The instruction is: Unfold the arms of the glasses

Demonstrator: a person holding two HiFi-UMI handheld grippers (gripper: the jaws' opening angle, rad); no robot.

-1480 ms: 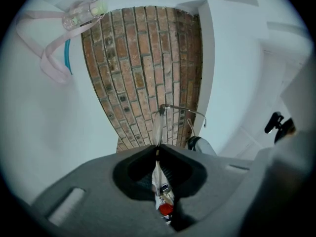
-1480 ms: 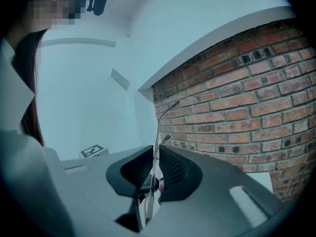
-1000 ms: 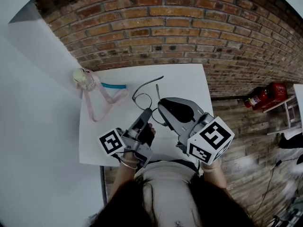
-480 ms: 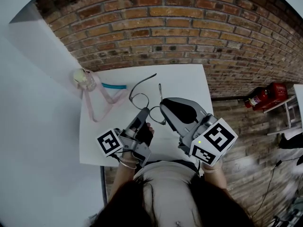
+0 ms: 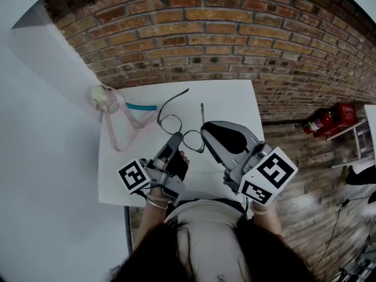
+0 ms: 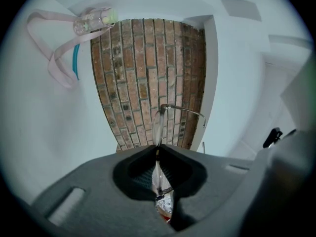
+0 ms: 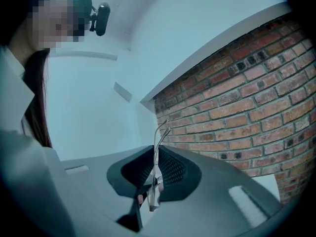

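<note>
The thin wire-framed glasses (image 5: 176,124) hang over the white table (image 5: 232,101), held from both sides. My left gripper (image 5: 178,137) is shut on the left lens rim, which shows edge-on between its jaws in the left gripper view (image 6: 158,149). One arm of the glasses (image 5: 173,98) sticks out towards the brick wall. My right gripper (image 5: 204,135) is shut on the other side of the frame, near the hinge. That side's arm (image 7: 158,132) rises out of the jaws of the right gripper (image 7: 155,157), and in the head view this arm (image 5: 201,111) points away from me.
A small clear bottle (image 5: 104,97) on a pink lanyard (image 5: 126,128) lies at the table's far left corner, with a teal strip (image 5: 141,106) beside it. A brick wall (image 5: 223,34) backs the table. A red fire extinguisher (image 5: 328,120) lies to the right.
Both grippers have carried the glasses a little left and away from me. The right-hand arm has swung outward, from beside the lens to pointing away.
</note>
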